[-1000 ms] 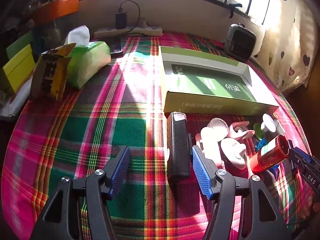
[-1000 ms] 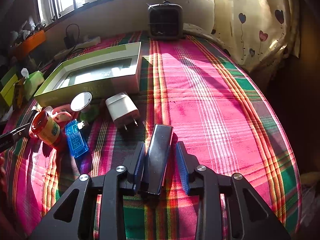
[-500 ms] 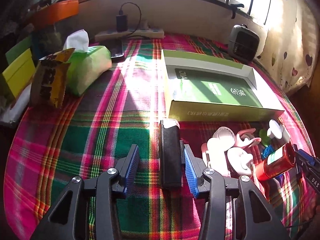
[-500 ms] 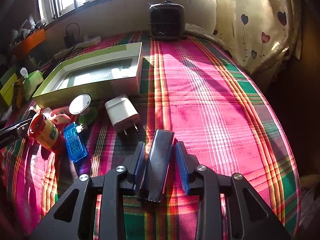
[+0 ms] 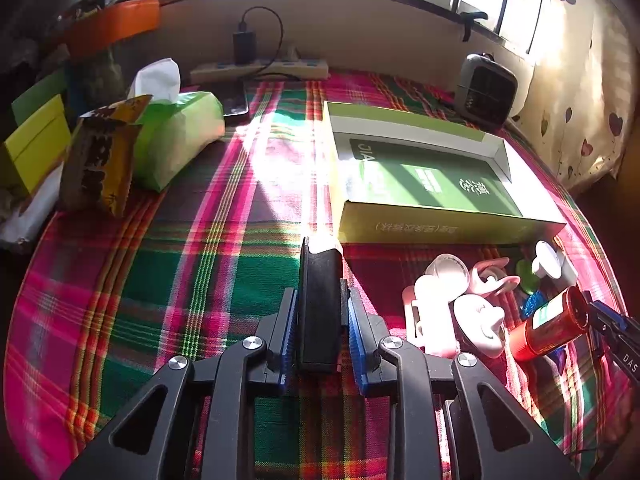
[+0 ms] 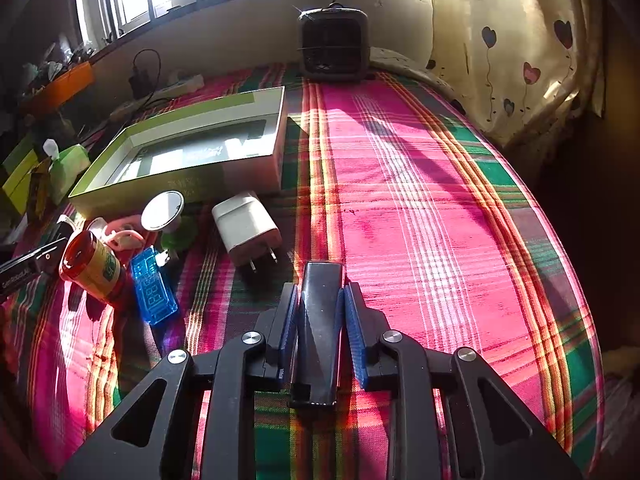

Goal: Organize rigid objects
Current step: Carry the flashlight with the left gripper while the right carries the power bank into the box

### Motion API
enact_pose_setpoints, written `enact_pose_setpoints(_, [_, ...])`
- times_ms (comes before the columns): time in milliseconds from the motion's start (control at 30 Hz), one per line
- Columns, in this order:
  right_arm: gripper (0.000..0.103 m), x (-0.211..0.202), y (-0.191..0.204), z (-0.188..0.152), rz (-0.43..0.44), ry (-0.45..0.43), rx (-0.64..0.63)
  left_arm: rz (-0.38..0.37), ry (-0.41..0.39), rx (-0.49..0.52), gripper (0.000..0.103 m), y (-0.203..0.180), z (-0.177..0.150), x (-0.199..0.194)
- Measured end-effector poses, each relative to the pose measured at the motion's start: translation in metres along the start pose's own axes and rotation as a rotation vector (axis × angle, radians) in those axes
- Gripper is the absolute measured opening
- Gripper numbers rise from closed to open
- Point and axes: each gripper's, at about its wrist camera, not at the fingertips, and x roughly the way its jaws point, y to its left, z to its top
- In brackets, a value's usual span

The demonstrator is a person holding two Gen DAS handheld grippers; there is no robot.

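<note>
My left gripper (image 5: pixel 321 320) is shut on a black rectangular case (image 5: pixel 320 300) that lies on the plaid cloth just in front of the open green box (image 5: pixel 420 172). My right gripper (image 6: pixel 320 320) is shut on a glossy black bar-shaped device (image 6: pixel 318 328) over the cloth. To the right gripper's left lie a white charger plug (image 6: pixel 246 232), a blue USB meter (image 6: pixel 152 284), a red jar (image 6: pixel 90 266) and pink-white pieces (image 6: pixel 124 236). The jar (image 5: pixel 552 324) and pink-white pieces (image 5: pixel 460 304) also show in the left view.
A green tissue pack (image 5: pixel 176 136), a snack bag (image 5: pixel 100 164) and yellow boxes (image 5: pixel 32 152) stand at the left. A power strip (image 5: pixel 260 68) and a small dark heater (image 6: pixel 334 44) sit by the window wall. A curtain (image 6: pixel 520 48) hangs at the right.
My left gripper moved onto the black case and its jaws closed on it. My right gripper closed the last gap onto the black bar it held between its fingers.
</note>
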Motion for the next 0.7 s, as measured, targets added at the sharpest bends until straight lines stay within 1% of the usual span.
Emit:
enact_pose_setpoints(400, [0.024, -0.006, -0.001, 0.001, 0.011, -0.018, -0.008, -0.015, -0.007, -0.006, 0.022, 0.001, -0.001, -0.008])
enact_pose_setpoints(500, [0.024, -0.011, -0.001, 0.003, 0.014, -0.027, -0.013, -0.014, -0.019, -0.004, 0.022, 0.001, 0.002, -0.014])
enact_pose_setpoints(700, [0.024, -0.018, 0.000, 0.014, 0.040, -0.042, -0.021, -0.036, -0.041, 0.004, 0.022, 0.001, 0.012, -0.026])
